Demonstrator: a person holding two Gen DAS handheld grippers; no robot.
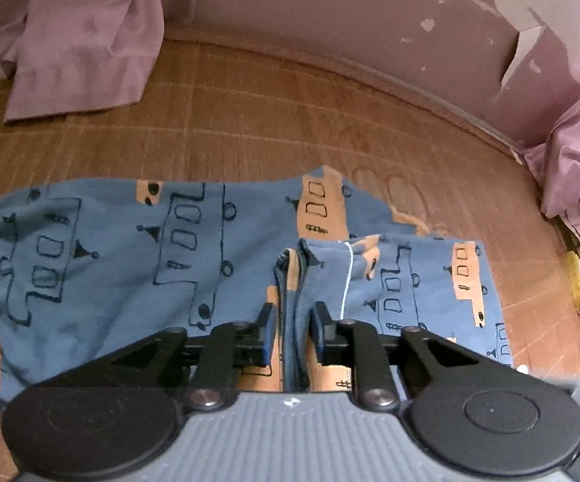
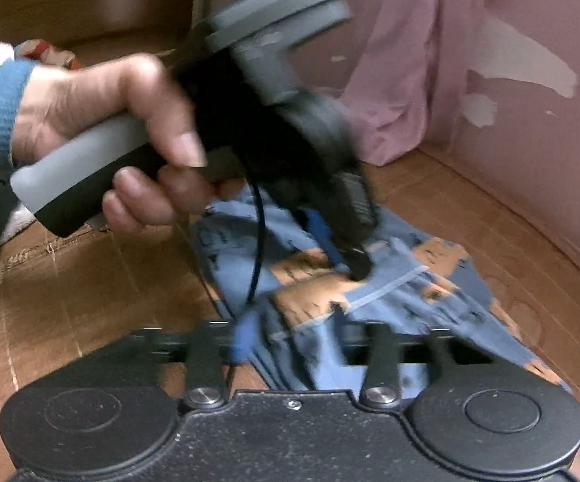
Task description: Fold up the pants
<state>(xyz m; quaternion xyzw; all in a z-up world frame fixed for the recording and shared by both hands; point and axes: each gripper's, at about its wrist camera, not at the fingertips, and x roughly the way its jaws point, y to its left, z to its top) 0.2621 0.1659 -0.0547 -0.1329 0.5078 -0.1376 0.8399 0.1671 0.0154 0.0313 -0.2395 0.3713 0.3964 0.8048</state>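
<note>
Pants (image 1: 129, 249), one pair, lie on a mat (image 1: 249, 120); the left tool (image 1: 293, 329) pinches their folded edge. Right view: one hand (image 2: 101, 120) holds that tool; right tool (image 2: 290, 341) blurred, grip unclear. No writing readable.

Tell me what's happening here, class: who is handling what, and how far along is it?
A person is folding blue patterned pants on a woven mat using two handheld grippers. The left gripper is pinching a bunched fold of the fabric near the middle. The right gripper also appears to have cloth between its fingers, though that view is blurred. The pants lie partly folded, not yet a neat stack.
</note>
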